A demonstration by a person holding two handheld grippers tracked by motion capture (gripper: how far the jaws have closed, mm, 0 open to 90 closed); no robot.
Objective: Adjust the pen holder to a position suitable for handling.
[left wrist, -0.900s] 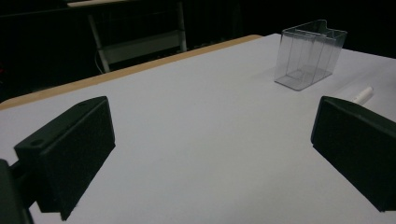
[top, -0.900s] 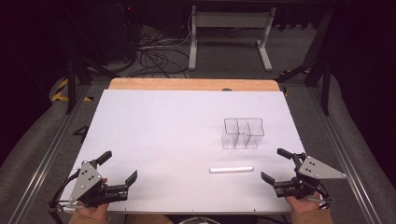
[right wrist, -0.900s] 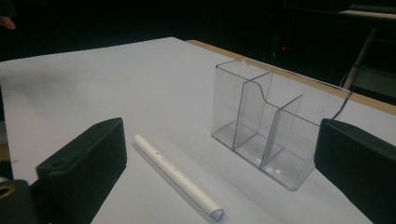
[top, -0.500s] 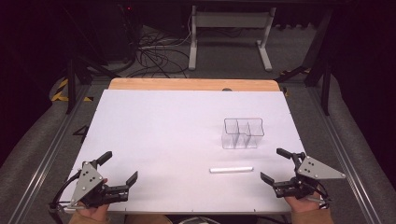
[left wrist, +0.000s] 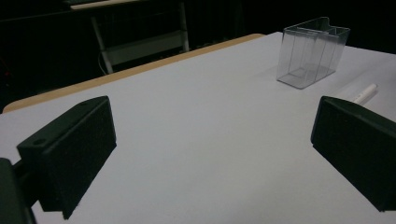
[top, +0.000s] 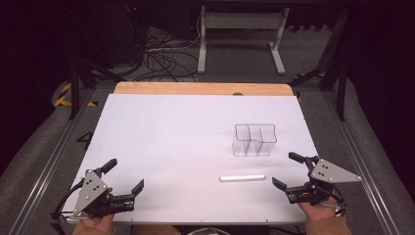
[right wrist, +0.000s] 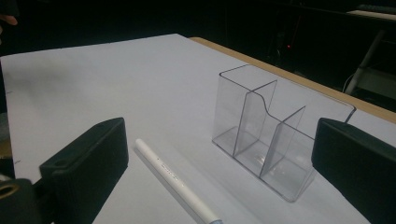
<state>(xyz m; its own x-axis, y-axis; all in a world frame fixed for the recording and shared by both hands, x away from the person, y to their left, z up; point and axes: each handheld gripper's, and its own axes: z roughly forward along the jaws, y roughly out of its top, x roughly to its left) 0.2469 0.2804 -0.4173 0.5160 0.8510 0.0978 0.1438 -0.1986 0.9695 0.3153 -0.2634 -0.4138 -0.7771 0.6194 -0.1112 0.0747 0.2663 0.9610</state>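
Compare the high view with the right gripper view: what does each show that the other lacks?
High view alone: the left gripper and the right gripper, both open and empty, on hands at the near edge, plus the floor cables beyond the table. Right gripper view alone: the dark printed line along the white pen and the curved tops of the organizer's dividers. Shared: the white table top, the pen, the clear three-compartment plastic organizer, empty.

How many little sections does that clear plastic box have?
3: the clear box stands upright on the white table, split by two dividers into a left, a middle and a right section, all empty. A white pen lies just in front.
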